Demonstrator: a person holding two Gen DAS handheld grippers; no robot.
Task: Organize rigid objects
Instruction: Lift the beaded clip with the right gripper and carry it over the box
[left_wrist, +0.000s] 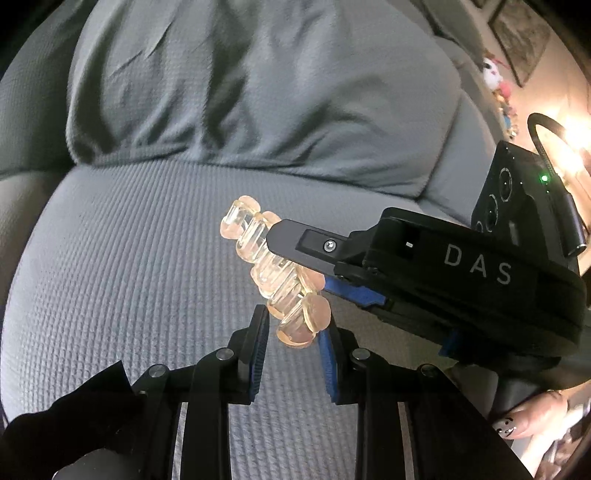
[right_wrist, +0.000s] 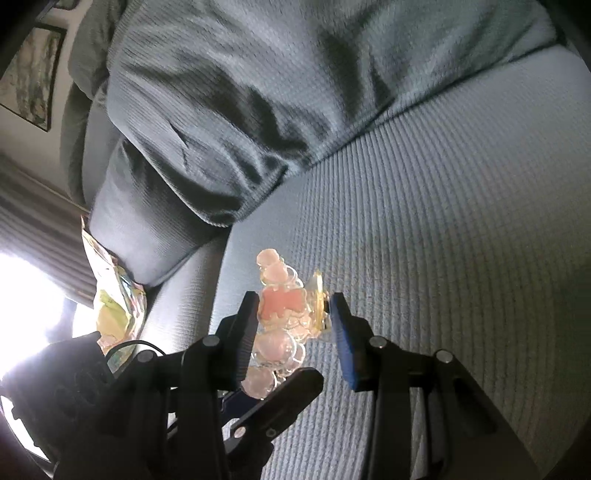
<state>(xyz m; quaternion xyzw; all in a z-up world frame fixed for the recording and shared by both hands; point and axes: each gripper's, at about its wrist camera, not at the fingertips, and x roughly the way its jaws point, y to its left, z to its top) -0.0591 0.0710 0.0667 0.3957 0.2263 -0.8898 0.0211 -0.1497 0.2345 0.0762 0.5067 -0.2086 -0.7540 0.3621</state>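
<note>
A translucent peach hair claw clip hangs in the air above the grey ribbed sofa seat, held at two places. My left gripper is shut on its lower end, with a blue-padded finger on each side. My right gripper reaches in from the right and is shut across the clip's middle, one black finger on top. In the right wrist view the clip, showing a pink bow-shaped part, sits between the right gripper's pads. The left gripper clamps its near end from below.
A large grey back cushion rises behind the seat. A crumpled colourful wrapper lies at the sofa's left edge by a bright window. Framed pictures and small plush toys are at the far right. A thumb grips the right handle.
</note>
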